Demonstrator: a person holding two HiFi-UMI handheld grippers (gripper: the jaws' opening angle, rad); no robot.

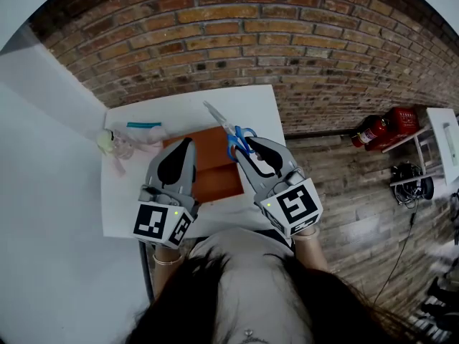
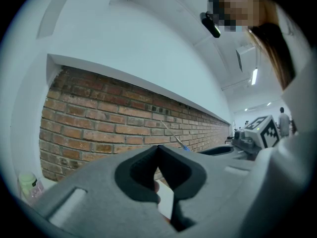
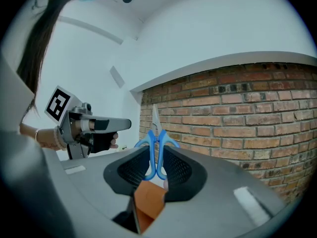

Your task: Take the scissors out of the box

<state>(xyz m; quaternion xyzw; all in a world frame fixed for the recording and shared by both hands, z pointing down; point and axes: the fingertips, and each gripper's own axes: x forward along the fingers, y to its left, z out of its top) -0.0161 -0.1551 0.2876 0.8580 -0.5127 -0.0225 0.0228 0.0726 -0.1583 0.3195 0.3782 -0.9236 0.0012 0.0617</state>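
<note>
A: Lifting stage, I'd judge: scissors (image 3: 153, 128) pinched by their blue handles in the right gripper (image 3: 156, 157), box (image 1: 215, 167) just below it.
B: Next?
A: Carry them sideways to bare table (image 1: 251, 106). Left gripper (image 2: 157, 148), jaws together, sits at the box's other edge. A bottle (image 1: 117, 144) lies beyond it, and nothing is blocking.

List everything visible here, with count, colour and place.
scissors: one, blue handles, steel blades, over the box's far right corner
box: one, orange-brown, middle of the table
table: one, white, against the brick wall
bottle: one, clear, table's left edge
packet: one, pale with a teal strip, beside the bottle
fire extinguisher: one, red, on the floor at right
brick wall: one, red-brown, behind the table
left gripper: one, grey, jaws together, at the box's left side
right gripper: one, grey, closed on the scissors' handles
</note>
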